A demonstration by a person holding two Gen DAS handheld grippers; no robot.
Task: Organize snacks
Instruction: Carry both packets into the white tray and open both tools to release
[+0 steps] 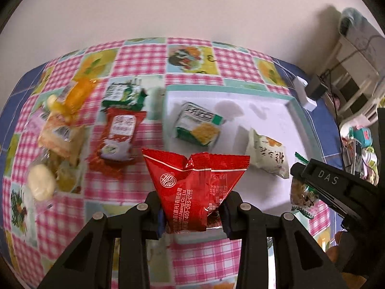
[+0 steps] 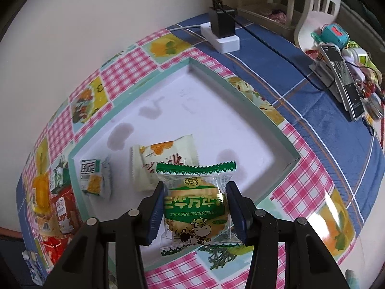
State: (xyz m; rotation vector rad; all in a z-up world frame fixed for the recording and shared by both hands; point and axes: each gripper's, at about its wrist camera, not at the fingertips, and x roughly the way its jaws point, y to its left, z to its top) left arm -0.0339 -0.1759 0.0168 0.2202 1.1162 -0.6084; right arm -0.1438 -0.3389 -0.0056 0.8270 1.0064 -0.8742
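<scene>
Now the left gripper (image 1: 192, 213) has its jaws pinched narrow on a red snack packet (image 1: 192, 187), held above the near rim of the white tray (image 1: 264, 110). Meanwhile the right gripper (image 2: 196, 210) clamps a green-trimmed biscuit packet (image 2: 196, 207) with its jaws set wider, over the tray's near edge, just beside a pale packet (image 2: 166, 161) lying inside.

I see a red packet (image 1: 195, 187) with white print at lower centre of my left view. My right view shows a clear wrapper (image 2: 196, 204) banded green, with a cartoon cow. The tray (image 2: 262, 118) is white, rimmed mint; the surface (image 1: 142, 57) is pink gingham with fruit squares.
</scene>
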